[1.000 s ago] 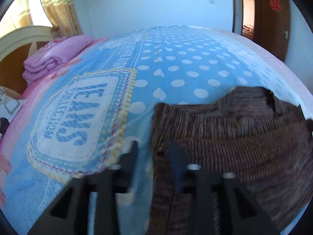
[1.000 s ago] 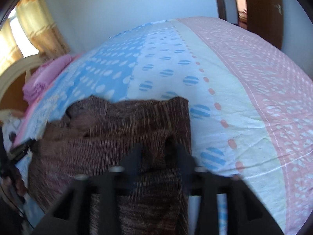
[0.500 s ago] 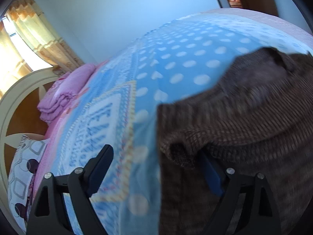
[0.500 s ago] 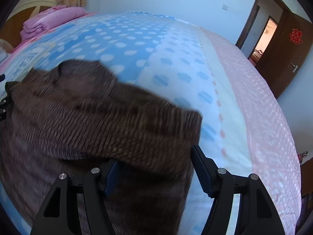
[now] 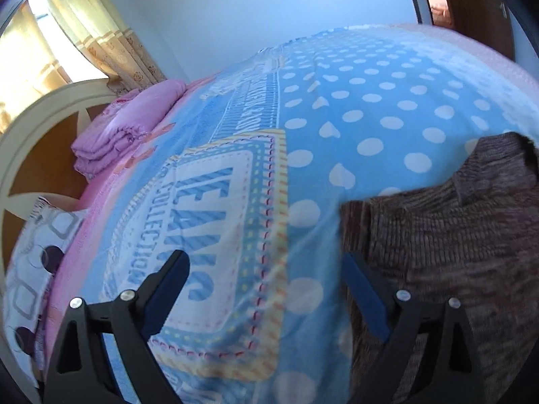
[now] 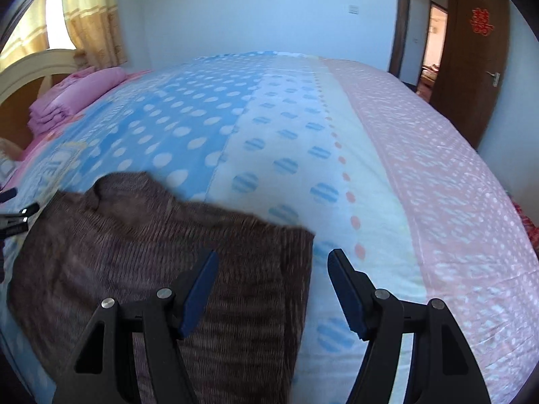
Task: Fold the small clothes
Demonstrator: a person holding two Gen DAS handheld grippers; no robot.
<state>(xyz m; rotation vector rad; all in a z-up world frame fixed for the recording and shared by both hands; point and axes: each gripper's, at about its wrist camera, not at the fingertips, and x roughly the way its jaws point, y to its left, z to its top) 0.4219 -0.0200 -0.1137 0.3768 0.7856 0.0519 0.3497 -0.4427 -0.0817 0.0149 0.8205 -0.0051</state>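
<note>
A brown ribbed knit garment [image 6: 161, 256] lies folded on the bed; in the left wrist view it [image 5: 448, 252] fills the lower right. My left gripper [image 5: 266, 269] is open and empty, its right finger at the garment's left edge. My right gripper [image 6: 273, 269] is open and empty, straddling the garment's right edge, its left finger above the cloth. The left gripper's tips [image 6: 13, 208] show at the far left of the right wrist view.
The bedspread [image 5: 337, 107] is blue with white dots, pink [image 6: 438, 175] on the right side. A folded pink blanket [image 5: 128, 128] lies by the headboard [image 5: 40, 114]. A patterned pillow [image 5: 30, 256] is at the left. A wooden door [image 6: 471, 67] stands at the far right.
Both grippers were shut on the garment's corners, carried them forward and opened. The garment now lies folded and both grippers are drawn back, empty.
</note>
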